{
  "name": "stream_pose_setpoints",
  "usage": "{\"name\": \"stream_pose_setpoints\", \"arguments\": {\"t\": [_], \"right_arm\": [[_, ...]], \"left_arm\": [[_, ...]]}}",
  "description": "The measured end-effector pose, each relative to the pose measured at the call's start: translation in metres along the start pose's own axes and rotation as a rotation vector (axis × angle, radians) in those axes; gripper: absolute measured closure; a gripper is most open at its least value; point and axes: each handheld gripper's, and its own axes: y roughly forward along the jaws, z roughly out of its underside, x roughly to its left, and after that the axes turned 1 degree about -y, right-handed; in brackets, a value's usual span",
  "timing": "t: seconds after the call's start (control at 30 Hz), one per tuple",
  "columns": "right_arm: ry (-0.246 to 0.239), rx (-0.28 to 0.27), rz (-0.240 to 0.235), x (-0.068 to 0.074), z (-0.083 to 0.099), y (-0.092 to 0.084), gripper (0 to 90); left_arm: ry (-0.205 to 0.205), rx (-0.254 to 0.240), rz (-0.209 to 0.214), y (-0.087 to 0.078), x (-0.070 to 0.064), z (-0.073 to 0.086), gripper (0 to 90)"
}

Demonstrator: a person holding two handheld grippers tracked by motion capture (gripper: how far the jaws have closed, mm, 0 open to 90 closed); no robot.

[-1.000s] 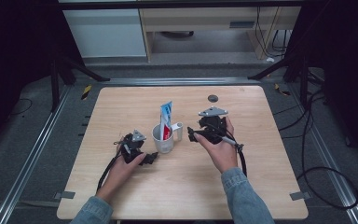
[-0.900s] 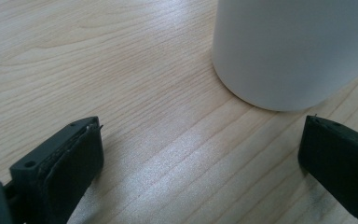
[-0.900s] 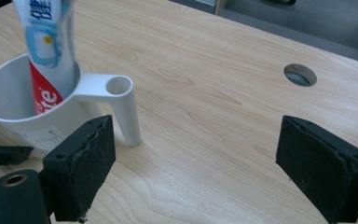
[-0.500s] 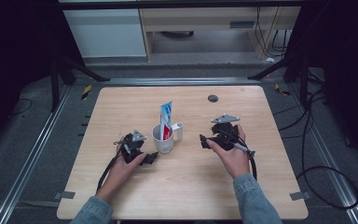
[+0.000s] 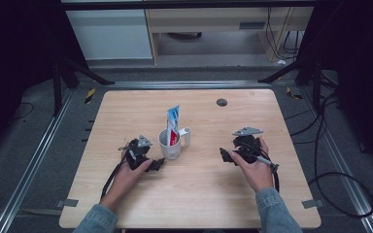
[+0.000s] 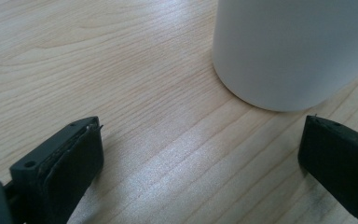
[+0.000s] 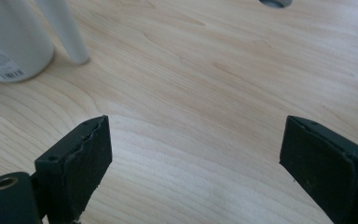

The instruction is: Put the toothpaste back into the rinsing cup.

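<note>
A white mug (image 5: 169, 144) stands near the middle of the wooden table (image 5: 126, 111), with a red, white and blue toothpaste tube (image 5: 173, 122) upright in it; its handle (image 5: 185, 137) points right. My left gripper (image 5: 158, 164) rests on the table just left of the mug, open, nothing between its jaws. In the left gripper view the mug's white wall (image 6: 289, 51) stands just ahead of the open jaws. My right gripper (image 5: 226, 156) lies open on the table well right of the mug. The right gripper view shows the mug (image 7: 9, 42) and its handle (image 7: 67, 32) at the upper left.
A small dark round hole (image 5: 222, 102) sits in the table near the far edge, also seen as a hole (image 7: 275, 3) in the right gripper view. Metal rails and cables run along both sides of the table. A white cabinet (image 5: 109, 34) stands beyond.
My right gripper has drawn back from the mug, moving right and toward the near edge. The left gripper has stayed beside the mug.
</note>
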Motion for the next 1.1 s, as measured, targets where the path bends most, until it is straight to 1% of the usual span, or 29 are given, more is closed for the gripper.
{"name": "stream_pose_setpoints", "arguments": {"t": [0.03,0.1,0.2,0.23,0.27,0.33,0.43,0.47,0.6,0.67,0.7,0.77,0.97,1.03,1.1], "right_arm": [[-0.001,0.003,0.001,-0.002,0.002,0.000,9.2],[0.019,0.013,0.000,-0.007,0.008,0.002,9.2],[0.021,0.032,0.010,-0.014,0.015,0.006,9.6],[0.021,0.032,0.010,-0.014,0.015,0.006,9.6],[0.028,0.045,0.021,-0.017,0.020,0.009,10.6],[0.046,0.053,0.019,-0.020,0.024,0.013,11.1],[0.054,0.052,0.030,-0.023,0.029,0.017,13.1],[0.056,0.058,0.026,-0.025,0.031,0.019,13.0],[0.064,0.064,0.033,-0.028,0.034,0.022,13.2],[0.085,0.054,0.045,-0.034,0.036,0.024,14.0],[0.086,0.052,0.048,-0.036,0.036,0.024,14.0],[0.090,0.058,0.057,-0.040,0.037,0.026,14.2],[0.135,0.060,0.077,-0.053,0.041,0.031,14.2],[0.149,0.065,0.084,-0.055,0.043,0.033,13.8],[0.150,0.070,0.085,-0.056,0.044,0.035,13.9]], "left_arm": [[0.000,0.000,0.000,0.000,0.000,0.000,0.0],[0.000,0.000,0.000,0.000,0.000,0.000,0.0],[0.000,0.000,0.000,0.000,0.000,0.000,0.0],[0.000,0.000,0.000,0.000,0.000,0.000,0.0],[0.000,0.000,0.000,0.000,0.000,0.000,0.0],[0.000,0.000,-0.001,0.000,0.000,0.000,0.0],[-0.001,0.000,0.000,0.000,0.000,0.000,0.0],[-0.001,0.000,0.000,0.000,0.000,0.000,0.0],[-0.001,-0.001,-0.001,0.000,0.000,0.000,0.0],[-0.001,0.000,0.000,0.000,0.000,0.000,0.0],[-0.001,-0.001,-0.001,0.000,0.000,0.000,0.0],[-0.001,0.000,-0.001,0.000,0.000,0.000,0.0],[-0.001,0.000,0.000,0.000,0.000,0.000,0.0],[-0.001,0.000,0.000,0.000,0.000,0.000,0.0],[0.000,0.000,-0.001,0.000,0.000,0.000,0.0]]}}
